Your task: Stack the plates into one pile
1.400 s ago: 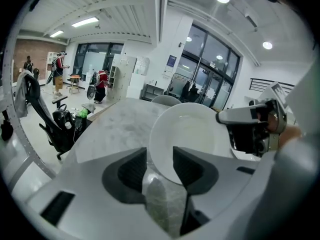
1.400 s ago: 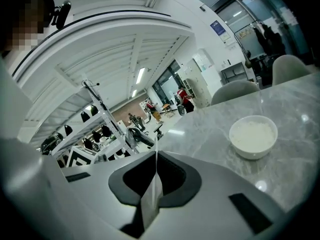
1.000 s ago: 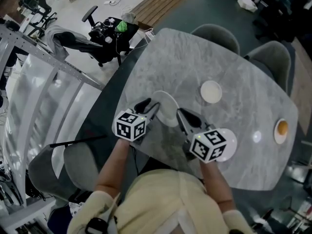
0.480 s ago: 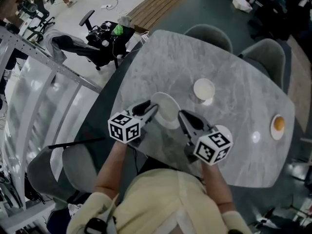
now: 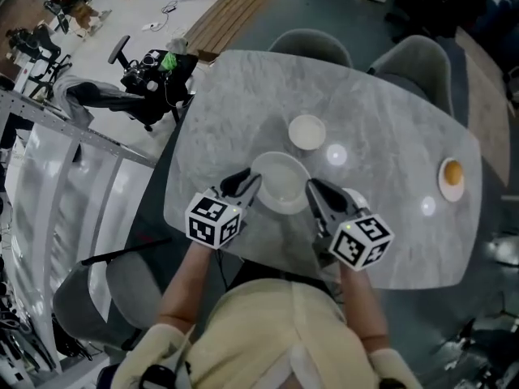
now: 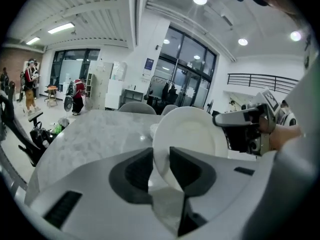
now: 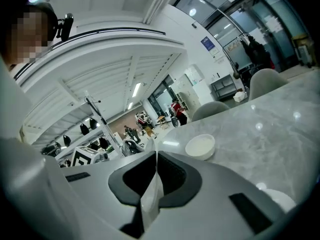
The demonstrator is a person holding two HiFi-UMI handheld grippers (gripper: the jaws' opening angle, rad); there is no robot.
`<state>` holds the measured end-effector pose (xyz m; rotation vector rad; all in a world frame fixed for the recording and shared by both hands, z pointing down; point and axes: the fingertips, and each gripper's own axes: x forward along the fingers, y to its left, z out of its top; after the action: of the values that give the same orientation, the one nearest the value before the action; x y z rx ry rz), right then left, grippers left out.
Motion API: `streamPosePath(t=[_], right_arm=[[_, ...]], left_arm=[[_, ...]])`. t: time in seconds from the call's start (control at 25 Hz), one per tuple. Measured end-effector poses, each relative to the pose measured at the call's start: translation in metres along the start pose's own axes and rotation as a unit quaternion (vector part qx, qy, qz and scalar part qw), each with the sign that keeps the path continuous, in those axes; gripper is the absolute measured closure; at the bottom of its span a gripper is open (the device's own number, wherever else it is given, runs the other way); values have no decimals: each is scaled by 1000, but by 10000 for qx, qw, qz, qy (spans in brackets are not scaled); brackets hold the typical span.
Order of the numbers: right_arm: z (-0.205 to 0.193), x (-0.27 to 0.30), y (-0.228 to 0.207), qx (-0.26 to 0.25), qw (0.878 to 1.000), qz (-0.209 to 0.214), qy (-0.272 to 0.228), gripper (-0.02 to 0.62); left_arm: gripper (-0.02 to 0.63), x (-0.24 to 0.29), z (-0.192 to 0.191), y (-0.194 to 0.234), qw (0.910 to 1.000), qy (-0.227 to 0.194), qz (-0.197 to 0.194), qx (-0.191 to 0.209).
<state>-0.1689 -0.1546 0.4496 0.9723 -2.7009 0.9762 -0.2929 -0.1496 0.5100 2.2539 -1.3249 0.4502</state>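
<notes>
**Large white plate** (image 5: pixel 281 182), centre of the head view. You hold it by opposite rims. Judging by its tilt in the left gripper view, it is lifted off the grey marble worktop (image 5: pixel 389 112).

**Left gripper** (image 5: pixel 250 183). Its jaws are closing at a middling width. The plate's near rim is between the pads, which seem to touch both faces.

**Right gripper** (image 5: pixel 315 191). It is narrow and clamped on the opposite rim, which shows edge-on between its jaws.

**Small white plate** (image 5: pixel 307 131). It sits just beyond the held plate, toward the upper centre, and apart from it.

**Other items.** A third white plate (image 7: pixel 274 200) lies low at the right of the right gripper view. A dish carrying something orange (image 5: pixel 451 174) sits well apart at the right edge of the head view.

**Risks, as judged.**
- Your left grip is not yet settled, so the plate may pivot about the right gripper and dip or slip.
- If you lower it off-centre, a wide plate on a smaller one could rock or slide off.

**Against the earlier head view.** The held plate has drawn much nearer the small white plate. Both grippers have travelled with it.
</notes>
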Motion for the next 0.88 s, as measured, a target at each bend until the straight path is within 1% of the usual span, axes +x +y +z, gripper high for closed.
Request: streamPosePath(t=[0.12, 0.24, 0.52, 0.72, 0.88], right_arm=[[1, -27, -20, 104, 9996, -238, -134, 581], [-1, -51, -39, 251, 9982, -459, -277, 581], [-4, -101, -71, 465, 9937, -856, -558, 581], [-13, -125, -90, 559, 9898, -1147, -630, 581], [-23, -143, -105, 697, 9866, -1326, -638, 580]], left_arm=[[506, 12, 3, -28, 9995, 159, -127, 239], [509, 25, 5, -52, 9986, 249, -278, 379], [515, 50, 10, -101, 9967, 340, -539, 501], [517, 63, 6, -125, 9944, 478, -696, 637], [518, 74, -2, -145, 9926, 655, -731, 708]])
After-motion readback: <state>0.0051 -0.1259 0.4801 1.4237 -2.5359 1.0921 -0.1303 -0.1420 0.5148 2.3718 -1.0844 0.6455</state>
